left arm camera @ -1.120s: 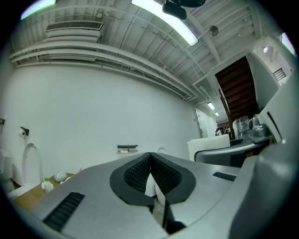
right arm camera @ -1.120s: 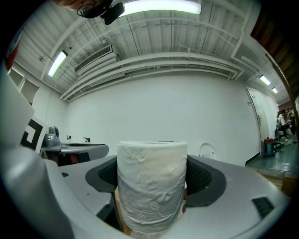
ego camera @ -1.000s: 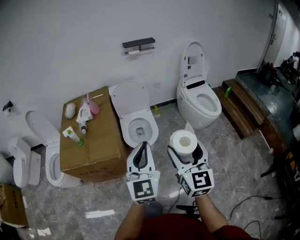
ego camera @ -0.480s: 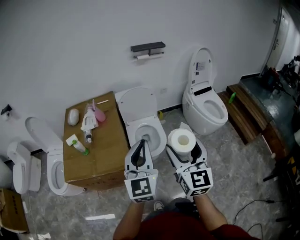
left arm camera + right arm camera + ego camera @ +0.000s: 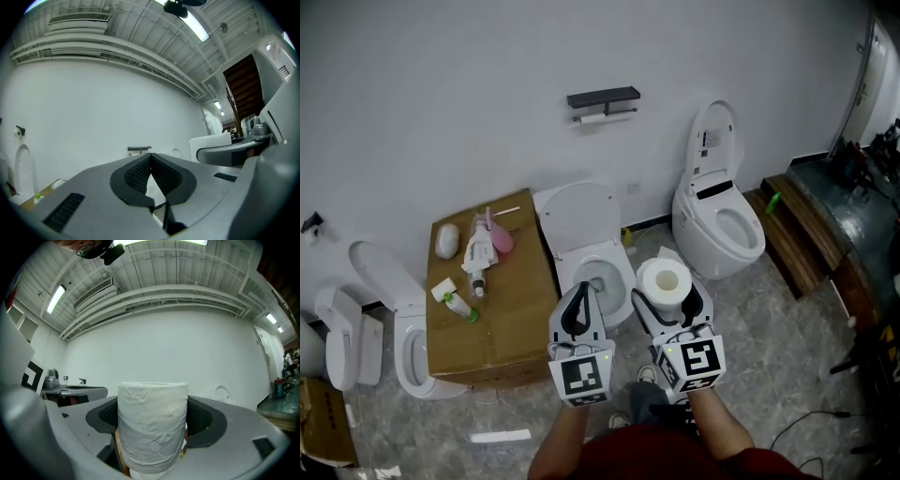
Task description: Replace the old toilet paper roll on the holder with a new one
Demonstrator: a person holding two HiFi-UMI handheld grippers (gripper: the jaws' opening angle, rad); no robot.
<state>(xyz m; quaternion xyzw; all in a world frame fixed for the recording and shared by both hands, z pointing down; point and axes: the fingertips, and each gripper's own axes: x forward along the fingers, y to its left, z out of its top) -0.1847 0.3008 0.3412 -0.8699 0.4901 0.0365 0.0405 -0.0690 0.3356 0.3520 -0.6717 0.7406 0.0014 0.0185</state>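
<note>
Head view first: how is the wall holder (image 5: pixel 603 97) shifting for you?
— It is sitting lower and further right than a second ago, the old roll (image 5: pixel 605 118) hanging under it; you are nearing the wall.
— And your jaws?
— Your right gripper (image 5: pixel 670 292) is still clamping the new toilet paper roll (image 5: pixel 664 278) upright between spread jaws. Your left gripper (image 5: pixel 584 286) is keeping its jaws pressed together, empty.

Left gripper (image 5: pixel 579 291) and right gripper (image 5: pixel 672 294) have been carried toward the holder (image 5: pixel 603 98) at 12 o'clock. Left tips are now seen over the middle toilet (image 5: pixel 614 267) bowl, previously short of it.
</note>
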